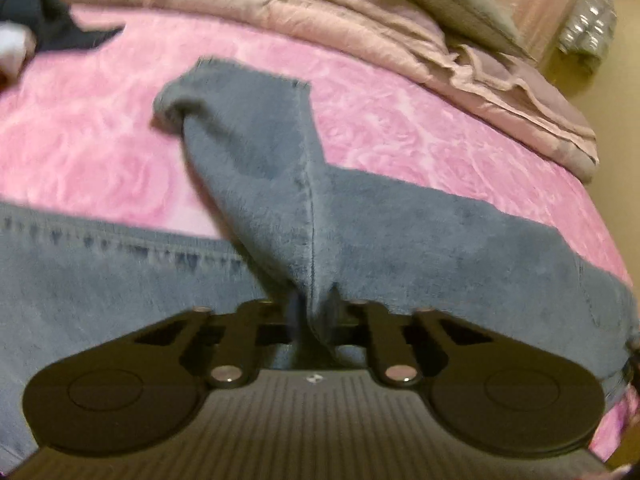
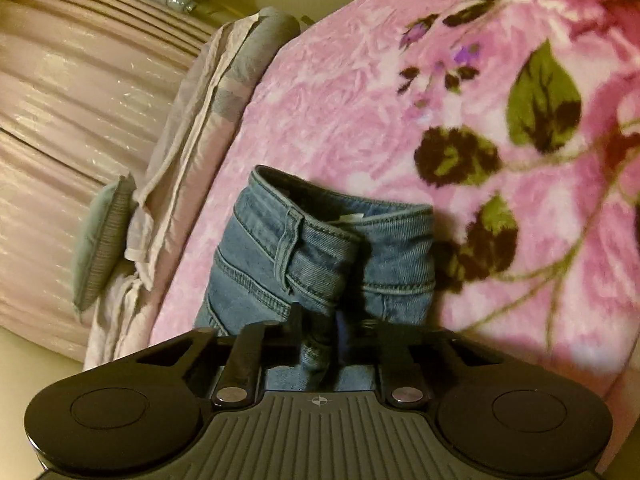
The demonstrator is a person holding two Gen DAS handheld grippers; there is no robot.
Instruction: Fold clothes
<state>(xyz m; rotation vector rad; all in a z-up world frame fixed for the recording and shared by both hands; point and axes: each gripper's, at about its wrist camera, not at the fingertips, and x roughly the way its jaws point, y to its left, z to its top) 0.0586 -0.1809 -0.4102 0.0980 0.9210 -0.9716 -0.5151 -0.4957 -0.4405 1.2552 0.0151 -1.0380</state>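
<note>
Item: jeans [image 1: 360, 232], blue denim, lying on the pink blanket [image 1: 100, 140].

Handling: judged soft but fairly heavy, thick at seams; best taken at waistband [image 2: 340, 232] and leg fold.

Lie: long axis runs across the left view; one leg end is raised and points away from the camera.

Tools: left gripper [image 1: 314, 316] clamped on a denim fold; right gripper [image 2: 320, 344] clamped just below the waistband.
</note>
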